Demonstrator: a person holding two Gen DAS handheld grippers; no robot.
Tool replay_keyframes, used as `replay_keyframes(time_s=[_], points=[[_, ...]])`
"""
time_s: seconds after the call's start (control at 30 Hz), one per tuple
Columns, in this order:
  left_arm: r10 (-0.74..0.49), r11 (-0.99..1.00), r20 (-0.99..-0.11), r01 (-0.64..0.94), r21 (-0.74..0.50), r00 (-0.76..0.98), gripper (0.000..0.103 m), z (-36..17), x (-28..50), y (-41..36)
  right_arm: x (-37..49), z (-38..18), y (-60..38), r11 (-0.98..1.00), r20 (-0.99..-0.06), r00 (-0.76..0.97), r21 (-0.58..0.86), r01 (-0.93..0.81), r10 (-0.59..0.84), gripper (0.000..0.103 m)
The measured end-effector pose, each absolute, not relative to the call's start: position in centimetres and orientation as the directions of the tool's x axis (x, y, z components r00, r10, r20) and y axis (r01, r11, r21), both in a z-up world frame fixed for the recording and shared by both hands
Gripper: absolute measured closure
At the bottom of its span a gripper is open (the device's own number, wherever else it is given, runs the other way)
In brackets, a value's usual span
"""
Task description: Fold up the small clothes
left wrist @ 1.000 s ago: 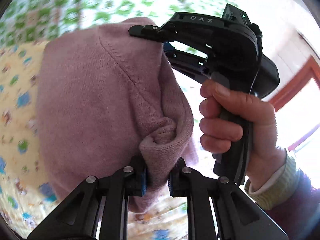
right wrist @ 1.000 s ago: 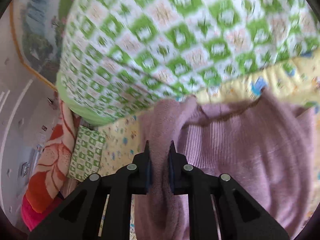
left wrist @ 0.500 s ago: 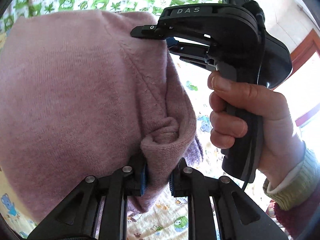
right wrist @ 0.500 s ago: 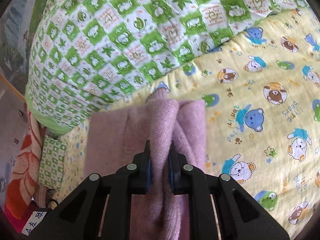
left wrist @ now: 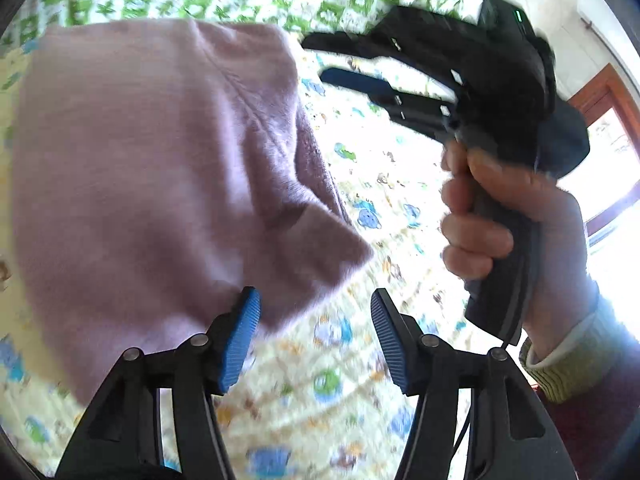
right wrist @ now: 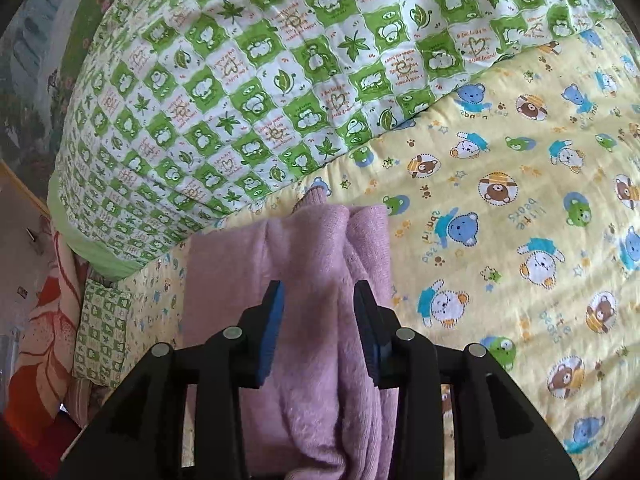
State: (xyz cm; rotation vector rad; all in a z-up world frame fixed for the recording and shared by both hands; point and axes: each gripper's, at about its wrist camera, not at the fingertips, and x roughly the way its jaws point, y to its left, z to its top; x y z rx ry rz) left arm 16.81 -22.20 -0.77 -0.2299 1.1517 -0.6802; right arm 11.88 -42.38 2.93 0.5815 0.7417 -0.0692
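Observation:
A pink knitted garment (left wrist: 152, 168) lies folded on the yellow bear-print sheet (left wrist: 360, 184). My left gripper (left wrist: 316, 308) is open, its blue pads just off the garment's near corner. My right gripper (right wrist: 318, 296) is open right over the garment's (right wrist: 320, 360) folded ridge, a pad on each side of it. In the left wrist view the right gripper (left wrist: 316, 60) hangs open to the right of the garment, held in a hand (left wrist: 504, 232).
A thick green-and-white checked quilt (right wrist: 280, 80) is piled along the far side of the sheet. A small checked pillow (right wrist: 104, 336) and an orange floral cloth (right wrist: 44, 340) lie at the left. The yellow sheet (right wrist: 520, 220) stretches to the right.
Both grippers have opened and let go of the pink garment, which now lies folded on the sheet. The right gripper has drawn away from the garment's top edge.

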Motion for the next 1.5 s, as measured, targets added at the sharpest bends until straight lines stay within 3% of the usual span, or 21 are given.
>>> replay_keyframes(time_s=[0.1, 0.2, 0.37, 0.6, 0.63, 0.7, 0.73, 0.77, 0.97, 1.2, 1.37, 1.5], points=[[-0.572, 0.810, -0.766, 0.347, -0.473, 0.293, 0.033, 0.5, 15.8, -19.3, 9.8, 3.2, -40.8, 0.836, -0.654, 0.735, 0.495, 0.236, 0.180, 0.062], [-0.526, 0.850, -0.775, 0.248, -0.465, 0.350, 0.028, 0.5, 16.0, -15.5, 8.5, 2.3, -39.4, 0.836, -0.670, 0.715, 0.498, 0.233, 0.200, 0.049], [-0.479, 0.863, -0.794, 0.037, -0.503, 0.373, 0.028, -1.5, 19.1, -9.5, 8.0, -0.5, -37.9, 0.835, -0.714, 0.661, 0.495, 0.240, 0.233, 0.048], [-0.482, 0.850, -0.808, -0.043, -0.525, 0.339, 0.028, -5.4, 23.0, -6.5, 9.4, -2.4, -37.7, 0.839, -0.740, 0.636, 0.476, 0.263, 0.221, 0.048], [-0.488, 0.848, -0.808, -0.042, -0.529, 0.330, 0.027, -5.9, 23.4, -6.6, 9.4, -2.5, -37.9, 0.830, -0.738, 0.638, 0.486, 0.275, 0.221, 0.050], [-0.489, 0.848, -0.812, -0.044, -0.528, 0.317, 0.027, -6.6, 24.0, -7.5, 9.2, -2.6, -38.4, 0.804, -0.724, 0.650, 0.517, 0.293, 0.229, 0.066], [-0.493, 0.846, -0.812, -0.045, -0.531, 0.312, 0.027, -6.9, 24.6, -8.2, 9.0, -2.6, -38.7, 0.793, -0.717, 0.656, 0.533, 0.296, 0.237, 0.087], [-0.498, 0.843, -0.809, -0.044, -0.536, 0.312, 0.027, -6.7, 24.8, -8.5, 8.9, -2.5, -39.0, 0.781, -0.707, 0.661, 0.552, 0.293, 0.251, 0.090], [-0.503, 0.849, -0.798, 0.015, -0.529, 0.333, 0.024, -4.6, 24.1, -9.7, 6.1, 3.0, -39.9, 0.774, -0.586, 0.775, 0.596, 0.215, 0.237, 0.094], [-0.462, 0.876, -0.837, 0.005, -0.482, 0.293, 0.022, -6.9, 24.9, -10.9, 6.9, -2.2, -41.3, 0.796, -0.718, 0.676, 0.502, 0.338, 0.165, 0.094], [-0.464, 0.875, -0.840, -0.004, -0.484, 0.281, 0.019, -7.7, 25.2, -10.6, 7.2, -3.9, -41.6, 0.782, -0.722, 0.676, 0.503, 0.368, 0.147, 0.093], [-0.456, 0.878, -0.832, 0.009, -0.478, 0.315, 0.020, -6.2, 24.9, -9.9, 6.7, -2.6, -41.3, 0.782, -0.720, 0.679, 0.504, 0.366, 0.146, 0.086]])
